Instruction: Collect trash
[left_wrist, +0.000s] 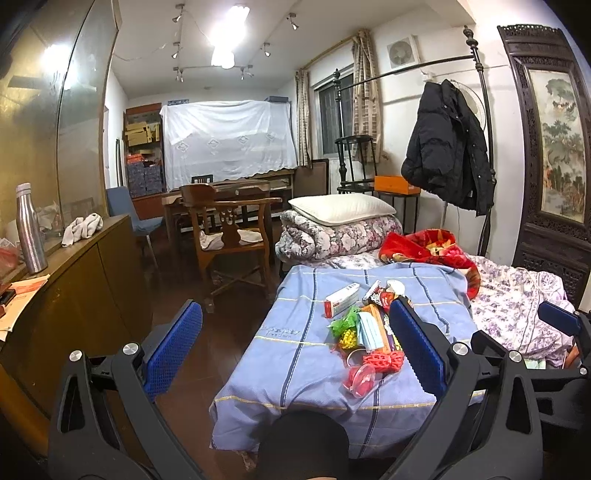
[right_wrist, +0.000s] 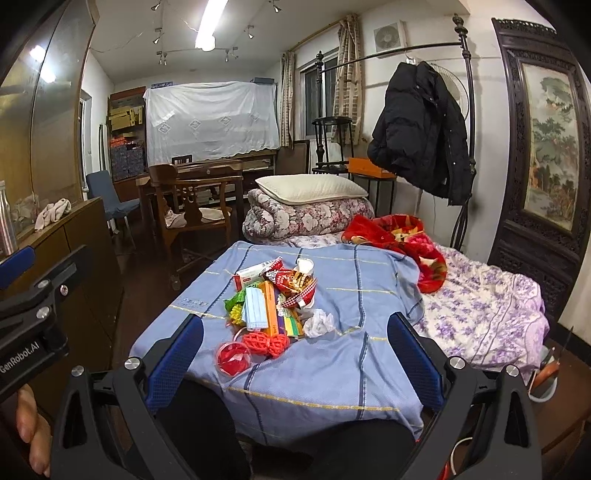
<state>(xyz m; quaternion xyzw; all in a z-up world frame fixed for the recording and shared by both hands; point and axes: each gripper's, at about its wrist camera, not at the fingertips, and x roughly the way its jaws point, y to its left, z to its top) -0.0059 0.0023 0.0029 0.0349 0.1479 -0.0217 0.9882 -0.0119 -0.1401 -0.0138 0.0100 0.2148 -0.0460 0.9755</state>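
A heap of trash (left_wrist: 365, 325) (right_wrist: 275, 304) lies on the blue checked sheet (left_wrist: 306, 354) (right_wrist: 332, 354) at the foot of the bed. It holds a white-and-red box (left_wrist: 341, 299), a blue face mask (right_wrist: 256, 308), snack wrappers (right_wrist: 295, 280), a red net (right_wrist: 267, 341), a red cup lid (right_wrist: 232, 358) and a crumpled tissue (right_wrist: 319, 323). My left gripper (left_wrist: 295, 343) is open, short of the heap and held above the floor and bed edge. My right gripper (right_wrist: 295, 354) is open too, over the sheet just in front of the heap. Neither holds anything.
A wooden cabinet (left_wrist: 74, 288) with a steel bottle (left_wrist: 29, 229) runs along the left. A wooden armchair (left_wrist: 229, 236) and table stand beyond the bed. Folded quilts and a pillow (left_wrist: 340, 208), a red blanket (right_wrist: 402, 240) and a hanging black jacket (right_wrist: 421, 133) sit farther back. A carved screen (right_wrist: 546, 155) stands at right.
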